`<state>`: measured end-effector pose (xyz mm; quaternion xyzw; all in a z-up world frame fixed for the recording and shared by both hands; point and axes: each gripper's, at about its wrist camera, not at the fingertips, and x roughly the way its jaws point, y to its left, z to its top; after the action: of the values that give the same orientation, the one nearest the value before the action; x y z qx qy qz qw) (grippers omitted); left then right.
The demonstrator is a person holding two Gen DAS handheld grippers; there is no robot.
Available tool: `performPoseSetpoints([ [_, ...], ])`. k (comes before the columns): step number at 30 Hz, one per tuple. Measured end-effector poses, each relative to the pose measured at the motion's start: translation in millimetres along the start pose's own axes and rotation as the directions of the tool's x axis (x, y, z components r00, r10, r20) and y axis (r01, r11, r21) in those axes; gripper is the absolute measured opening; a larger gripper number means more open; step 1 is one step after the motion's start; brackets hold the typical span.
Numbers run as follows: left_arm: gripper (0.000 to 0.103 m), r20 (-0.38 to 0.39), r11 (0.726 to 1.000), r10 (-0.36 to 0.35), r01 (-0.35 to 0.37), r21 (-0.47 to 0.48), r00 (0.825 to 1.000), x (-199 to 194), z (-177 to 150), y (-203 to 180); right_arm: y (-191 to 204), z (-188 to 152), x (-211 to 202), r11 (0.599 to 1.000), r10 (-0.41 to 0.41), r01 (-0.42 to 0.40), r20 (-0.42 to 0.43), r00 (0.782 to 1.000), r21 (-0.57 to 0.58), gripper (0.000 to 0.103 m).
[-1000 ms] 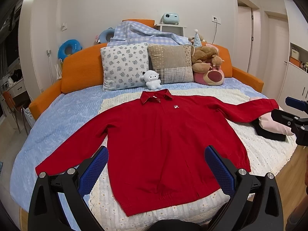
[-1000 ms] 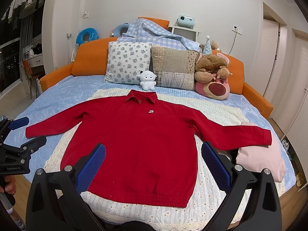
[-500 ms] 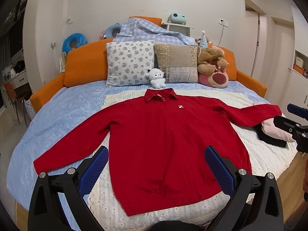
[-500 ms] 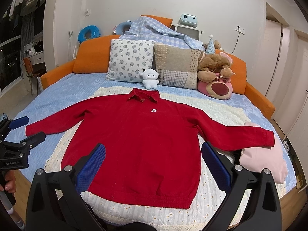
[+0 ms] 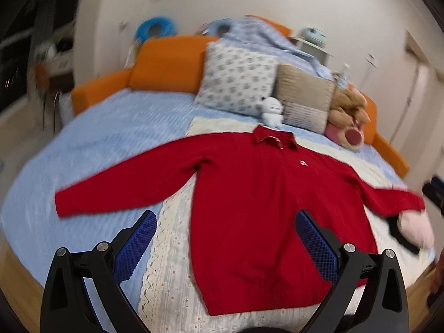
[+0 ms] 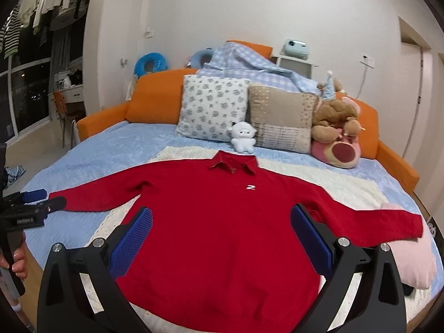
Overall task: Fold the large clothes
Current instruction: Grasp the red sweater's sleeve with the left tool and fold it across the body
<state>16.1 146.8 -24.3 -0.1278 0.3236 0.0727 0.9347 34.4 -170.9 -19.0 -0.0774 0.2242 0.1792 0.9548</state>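
A red sweater [image 6: 222, 222] with a collar lies flat and face up on a bed [image 6: 111, 144], both sleeves spread wide to the sides. Its body rests on a cream lace blanket [image 6: 319, 174] that covers the middle of the light blue bedspread; the sleeve ends reach past the blanket's edges.

The left claw [image 5: 224, 247] hangs above the sweater's lower half with its blue-padded fingers [image 5: 136, 247] spread wide apart and nothing between them (this view is blurred). The right claw [image 6: 219, 238] hovers over the front of the sweater, also spread wide and empty. In the right wrist view the left claw shows at the far left edge, near the cuff of one sleeve, with a hand [image 6: 19, 260] around its handle.

Just beside the other cuff lies a folded pink garment [image 6: 413, 263], with something dark under it. At the head of the bed stand a floral pillow [image 6: 213, 108] and a beige pillow [image 6: 280, 119], a small white plush toy [image 6: 242, 136] in front of them, just above the collar, and a brown and pink plush bear [image 6: 337, 136] to the side.
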Motion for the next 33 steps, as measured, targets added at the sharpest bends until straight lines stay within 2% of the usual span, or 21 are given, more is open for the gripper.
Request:
performPoseSetpoints([
  [3, 0.101, -0.020, 0.998, 0.003, -0.004, -0.066, 1.000, 20, 4, 36, 14, 5, 16, 0.999, 0.025, -0.025, 0.016, 1.000, -0.024, 0.098],
  [5, 0.101, -0.048, 0.988, -0.016, 0.008, -0.152, 0.999, 39, 5, 71, 25, 9, 26, 0.997, 0.060, -0.057, 0.050, 0.997, -0.053, 0.098],
  [9, 0.101, -0.096, 0.944, -0.040, 0.006, -0.329, 0.995, 83, -2, 149, 50, 14, 49, 0.992, 0.070, -0.062, 0.070, 0.995, -0.110, 0.098],
  [12, 0.101, -0.160, 0.887, -0.026, -0.051, -0.459, 0.987, 125, -12, 223, 68, 16, 73, 0.988, 0.095, -0.089, 0.039, 0.995, -0.129, 0.098],
  [13, 0.101, -0.195, 0.854, -0.028, -0.078, -0.515, 0.980, 144, -20, 256, 72, 15, 80, 0.986, 0.102, -0.097, 0.030, 0.994, -0.135, 0.098],
  [15, 0.101, -0.219, 0.801, -0.039, -0.101, -0.590, 0.975, 161, -31, 293, 87, 14, 97, 0.982, 0.113, -0.111, 0.009, 0.994, -0.156, 0.098],
  [16, 0.101, -0.214, 0.754, -0.046, -0.107, -0.648, 0.976, 171, -41, 321, 94, 14, 104, 0.979, 0.118, -0.116, 0.001, 0.993, -0.165, 0.098],
  [19, 0.101, -0.186, 0.677, -0.052, -0.103, -0.729, 0.981, 185, -58, 365, 118, 13, 128, 0.970, 0.151, -0.151, -0.014, 0.988, -0.189, 0.098],
  [21, 0.101, -0.162, 0.639, -0.073, -0.079, -0.765, 0.984, 195, -64, 386, 137, 16, 151, 0.962, 0.178, -0.179, -0.024, 0.984, -0.206, 0.098],
  [24, 0.101, -0.146, 0.620, -0.093, -0.057, -0.782, 0.985, 207, -67, 404, 162, 20, 188, 0.950, 0.219, -0.227, -0.061, 0.974, -0.214, 0.098],
  [28, 0.100, -0.132, 0.615, -0.057, -0.069, -0.785, 0.990, 212, -61, 411, 182, 28, 236, 0.932, 0.293, -0.315, -0.137, 0.946, -0.180, 0.097],
  [30, 0.090, -0.154, 0.613, -0.008, -0.116, -0.781, 0.988, 214, -56, 410, 185, 35, 265, 0.928, 0.329, -0.353, -0.183, 0.926, -0.121, 0.091],
  [31, 0.070, -0.185, 0.609, 0.019, -0.158, -0.778, 0.983, 213, -49, 407, 186, 37, 277, 0.925, 0.344, -0.368, -0.202, 0.917, -0.096, 0.086],
  [32, 0.057, -0.224, 0.601, 0.057, -0.212, -0.770, 0.973, 215, -48, 408, 185, 41, 295, 0.922, 0.362, -0.384, -0.234, 0.902, -0.053, 0.079],
  [33, 0.051, -0.235, 0.597, 0.069, -0.228, -0.769, 0.970, 217, -45, 409, 182, 44, 312, 0.920, 0.375, -0.392, -0.267, 0.888, -0.010, 0.076],
])
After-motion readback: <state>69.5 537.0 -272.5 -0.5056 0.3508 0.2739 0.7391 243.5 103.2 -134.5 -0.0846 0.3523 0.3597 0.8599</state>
